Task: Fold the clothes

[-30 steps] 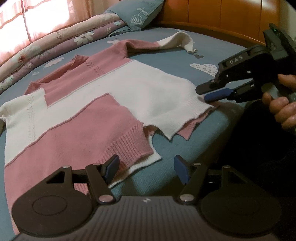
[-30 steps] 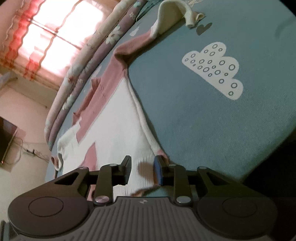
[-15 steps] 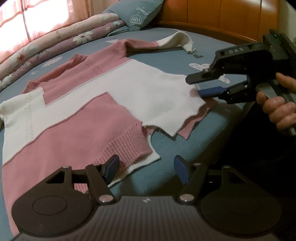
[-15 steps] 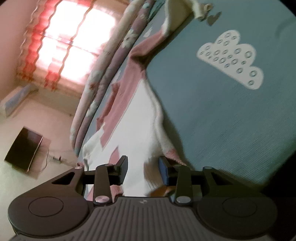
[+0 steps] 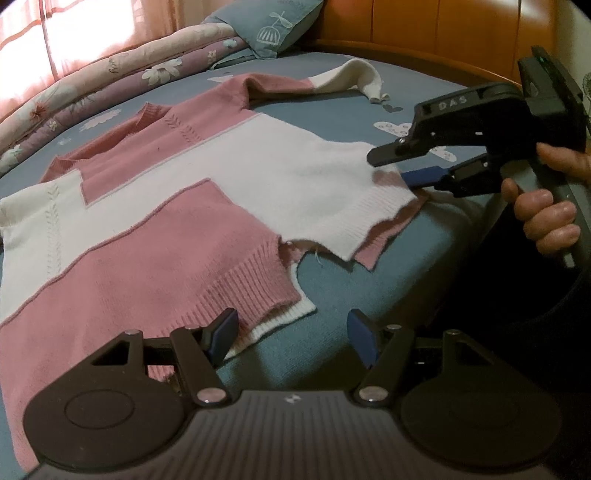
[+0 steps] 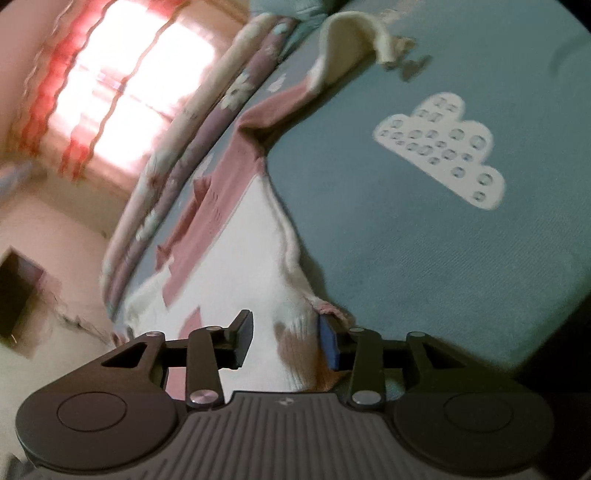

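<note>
A pink and white knit sweater (image 5: 192,206) lies spread flat on the blue bed sheet (image 5: 332,306), one sleeve (image 5: 354,74) reaching toward the headboard. My left gripper (image 5: 291,332) hovers open just off the sweater's near ribbed hem, nothing between its fingers. My right gripper (image 5: 395,166), held by a hand (image 5: 546,218), straddles the white hem corner at the sweater's right side, one finger above the cloth and the blue-padded one below. Its jaws are closing, a gap still showing beside the cloth. In the right wrist view the hem corner (image 6: 295,321) sits between the fingers of the gripper (image 6: 286,339).
A rolled floral quilt (image 5: 110,81) and a blue pillow (image 5: 269,26) lie along the far side by the curtained window. A wooden headboard (image 5: 424,33) stands behind. The bed's near edge drops off dark at the right (image 5: 498,295). A white cloud print (image 6: 443,147) marks the sheet.
The right gripper rose and slid in over the white hem corner; its jaws widened, then narrowed around the cloth, and the corner lifted slightly. The left gripper stayed still.
</note>
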A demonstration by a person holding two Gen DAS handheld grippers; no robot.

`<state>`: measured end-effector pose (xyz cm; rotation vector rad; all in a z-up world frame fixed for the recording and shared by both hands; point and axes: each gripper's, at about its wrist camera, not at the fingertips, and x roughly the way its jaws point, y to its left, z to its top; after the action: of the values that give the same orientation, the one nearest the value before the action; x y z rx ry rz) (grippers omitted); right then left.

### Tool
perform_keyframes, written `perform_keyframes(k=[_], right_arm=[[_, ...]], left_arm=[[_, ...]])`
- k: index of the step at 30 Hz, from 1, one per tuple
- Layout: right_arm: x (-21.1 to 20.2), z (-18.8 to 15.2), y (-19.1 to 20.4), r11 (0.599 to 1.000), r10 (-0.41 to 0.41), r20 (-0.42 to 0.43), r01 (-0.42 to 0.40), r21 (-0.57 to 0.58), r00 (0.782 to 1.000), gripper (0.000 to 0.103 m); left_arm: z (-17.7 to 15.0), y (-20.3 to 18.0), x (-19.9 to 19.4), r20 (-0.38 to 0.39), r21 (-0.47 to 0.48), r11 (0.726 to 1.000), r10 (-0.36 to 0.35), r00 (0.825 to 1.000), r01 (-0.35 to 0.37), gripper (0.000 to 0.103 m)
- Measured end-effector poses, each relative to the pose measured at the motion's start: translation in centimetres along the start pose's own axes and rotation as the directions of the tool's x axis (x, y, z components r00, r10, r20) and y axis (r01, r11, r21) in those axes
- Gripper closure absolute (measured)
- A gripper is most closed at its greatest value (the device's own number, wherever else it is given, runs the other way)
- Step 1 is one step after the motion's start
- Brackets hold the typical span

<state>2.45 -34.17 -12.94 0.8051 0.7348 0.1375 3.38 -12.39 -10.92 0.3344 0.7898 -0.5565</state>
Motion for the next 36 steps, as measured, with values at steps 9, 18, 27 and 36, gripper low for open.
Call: perform_keyframes(k=[9, 18, 27, 36], right_arm=[[-2.1, -0.2, 2.3, 0.981, -0.107, 0.041, 0.112, -0.155, 0.993, 0.097], [-2.1, -0.1, 3.0, 0.922, -0.299, 0.019, 0.294, -0.253, 0.954, 0.082], [-2.3, 1.5, 2.3, 0.896, -0.338, 0.039, 0.335, -0.291, 0.94, 0.075], [-2.9, 0.6, 2.3, 0.892, -0.314, 0.06, 0.316, -0.324, 0.948, 0.057]], left_arm=[[0.1, 0.2, -0.1, 0.003, -0.004, 1.0, 0.0, 1.0, 0.0, 0.036], [0.1, 0.6, -0.3, 0.003, -0.009, 1.0, -0.001, 1.0, 0.001, 0.036], [2.5, -0.4, -0.8, 0.059, 0.026, 0.992, -0.125, 0.99, 0.123, 0.036], [5.5, -3.1, 2.7, 0.103, 0.162, 0.961, -0.242, 0.965, 0.223, 0.031]])
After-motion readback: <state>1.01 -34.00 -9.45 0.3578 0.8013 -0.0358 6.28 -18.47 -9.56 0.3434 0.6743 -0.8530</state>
